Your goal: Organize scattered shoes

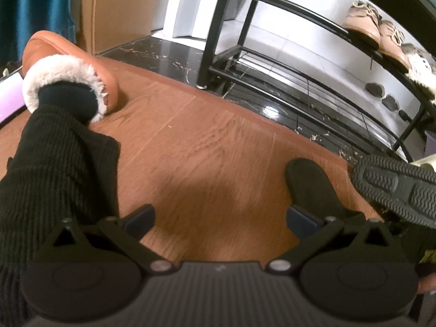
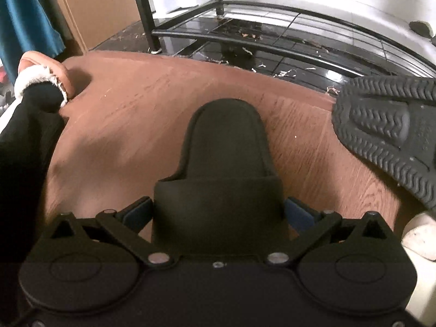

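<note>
While floor lies open, right tool (image 2: pixel 219 212) straddles slipper (image 2: pixel 220 163)

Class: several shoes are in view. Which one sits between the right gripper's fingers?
The plain black slipper, upright; the other dark shoe shows its tread.

Wooden floor (image 2: pixel 130 114) meeting black glossy tile along its far edge. On the wood: a black slipper (image 2: pixel 223 163) at centre, heel toward the tile; a tan fur-lined slipper (image 1: pixel 73 62), worn on a foot, near the left edge. A black metal shoe rack (image 1: pixel 299 54) stands on the tile, beige lace-up shoes (image 1: pixel 373 24) on its upper shelf.
</note>
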`<state>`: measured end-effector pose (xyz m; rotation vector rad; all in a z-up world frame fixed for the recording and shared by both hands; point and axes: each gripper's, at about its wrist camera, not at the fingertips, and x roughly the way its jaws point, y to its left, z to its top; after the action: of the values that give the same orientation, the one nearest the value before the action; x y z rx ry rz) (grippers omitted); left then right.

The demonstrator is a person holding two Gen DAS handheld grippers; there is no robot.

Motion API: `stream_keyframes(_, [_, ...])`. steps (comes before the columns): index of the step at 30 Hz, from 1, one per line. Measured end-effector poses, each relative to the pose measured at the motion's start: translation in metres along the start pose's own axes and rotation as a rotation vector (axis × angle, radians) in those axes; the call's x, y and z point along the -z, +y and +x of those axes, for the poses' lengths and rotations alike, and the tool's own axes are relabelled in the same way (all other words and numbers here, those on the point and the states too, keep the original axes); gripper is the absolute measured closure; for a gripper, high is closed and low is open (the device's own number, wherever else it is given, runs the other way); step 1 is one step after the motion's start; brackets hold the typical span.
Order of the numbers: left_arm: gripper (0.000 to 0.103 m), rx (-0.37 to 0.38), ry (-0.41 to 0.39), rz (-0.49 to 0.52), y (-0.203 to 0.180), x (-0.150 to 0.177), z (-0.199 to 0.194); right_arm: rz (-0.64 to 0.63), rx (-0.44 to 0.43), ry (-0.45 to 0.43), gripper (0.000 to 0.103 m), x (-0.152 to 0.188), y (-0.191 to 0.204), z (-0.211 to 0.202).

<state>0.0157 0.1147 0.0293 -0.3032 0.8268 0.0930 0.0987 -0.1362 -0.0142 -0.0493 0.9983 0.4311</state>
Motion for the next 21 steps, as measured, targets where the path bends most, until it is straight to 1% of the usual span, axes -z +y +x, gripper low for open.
stream_keyframes(4, [0.001, -0.006, 0.001, 0.018, -0.002, 0.001, 0.001, 0.004, 0.007, -0.01, 0.0, 0.0, 0.001, 0.003])
stream_keyframes(7, [0.001, -0.007, 0.0, 0.022, -0.002, 0.001, 0.001, 0.033, 0.031, -0.029, 0.002, 0.003, 0.001, 0.0])
stream_keyframes(11, [0.001, -0.005, 0.0, 0.019, -0.002, 0.001, 0.0, 0.128, 0.097, -0.048, 0.003, 0.01, -0.003, -0.006])
stream_keyframes(14, [0.001, -0.004, 0.0, 0.022, -0.002, 0.001, 0.0, 0.248, 0.165, -0.067, 0.003, 0.02, -0.01, -0.013])
stream_keyframes(15, [0.001, -0.004, 0.0, 0.022, -0.002, 0.001, 0.0, 0.311, 0.201, -0.073, 0.003, 0.024, -0.014, -0.016])
stream_keyframes(16, [0.001, -0.003, 0.0, 0.023, -0.002, 0.002, 0.0, 0.334, 0.217, -0.075, 0.003, 0.026, -0.015, -0.018])
stream_keyframes(18, [0.001, -0.003, 0.0, 0.025, -0.003, 0.002, 0.0, 0.349, 0.23, -0.076, 0.003, 0.028, -0.016, -0.019])
stream_keyframes(21, [0.001, -0.002, 0.0, 0.027, -0.003, 0.002, 0.001, 0.337, 0.247, -0.083, 0.002, 0.029, -0.012, -0.017])
